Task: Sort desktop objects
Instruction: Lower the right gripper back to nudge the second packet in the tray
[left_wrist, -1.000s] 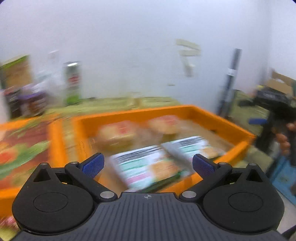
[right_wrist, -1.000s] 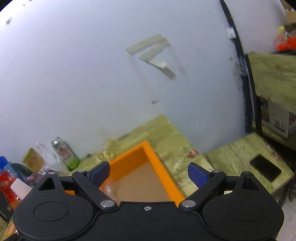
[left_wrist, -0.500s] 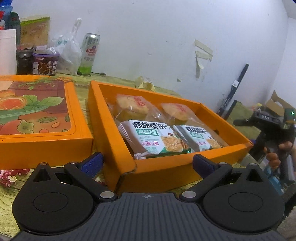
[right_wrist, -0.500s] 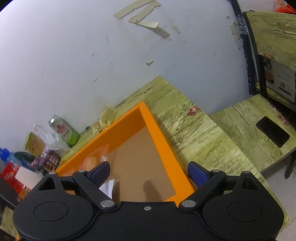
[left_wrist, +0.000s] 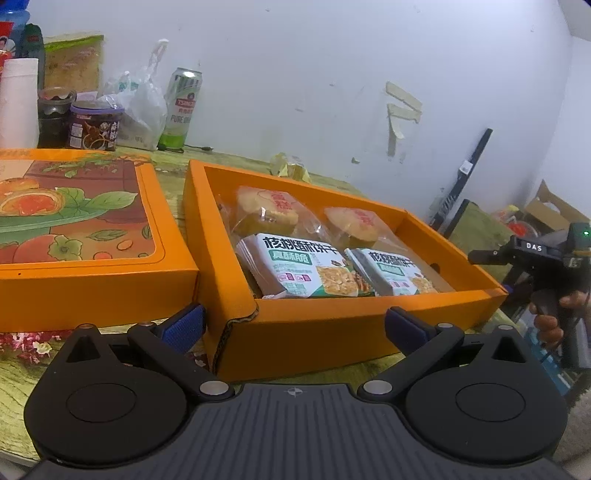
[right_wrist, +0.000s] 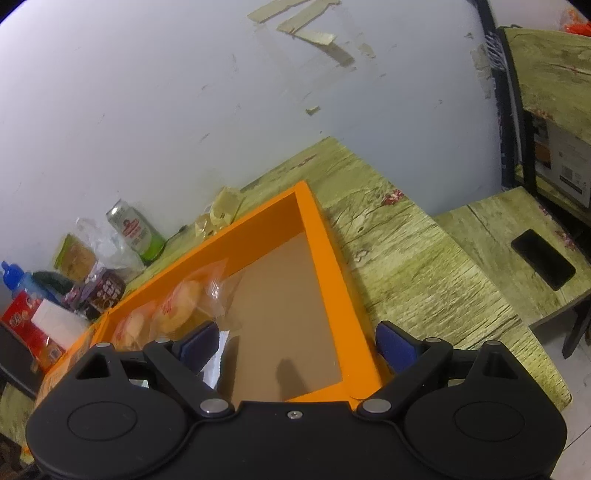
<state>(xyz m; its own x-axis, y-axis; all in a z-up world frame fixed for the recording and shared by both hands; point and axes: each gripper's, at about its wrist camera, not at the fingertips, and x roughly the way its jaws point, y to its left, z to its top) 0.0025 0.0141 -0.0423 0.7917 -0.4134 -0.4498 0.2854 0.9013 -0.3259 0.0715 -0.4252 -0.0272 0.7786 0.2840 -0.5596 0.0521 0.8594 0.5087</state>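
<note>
Fingers apart; phone (R view only).

Both the left gripper and the right gripper have black round-hubbed bodies, silver pivot screws and blue-padded fingers.

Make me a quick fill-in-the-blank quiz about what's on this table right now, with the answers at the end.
1. The open box holds ____ wrapped snacks.
2. The lid with the fruit picture lies to the ____ of the open box.
3. The can stands against the ____.
4. Both the left gripper and the right gripper are ____ and empty.

Answers: four; left; wall; open
</note>
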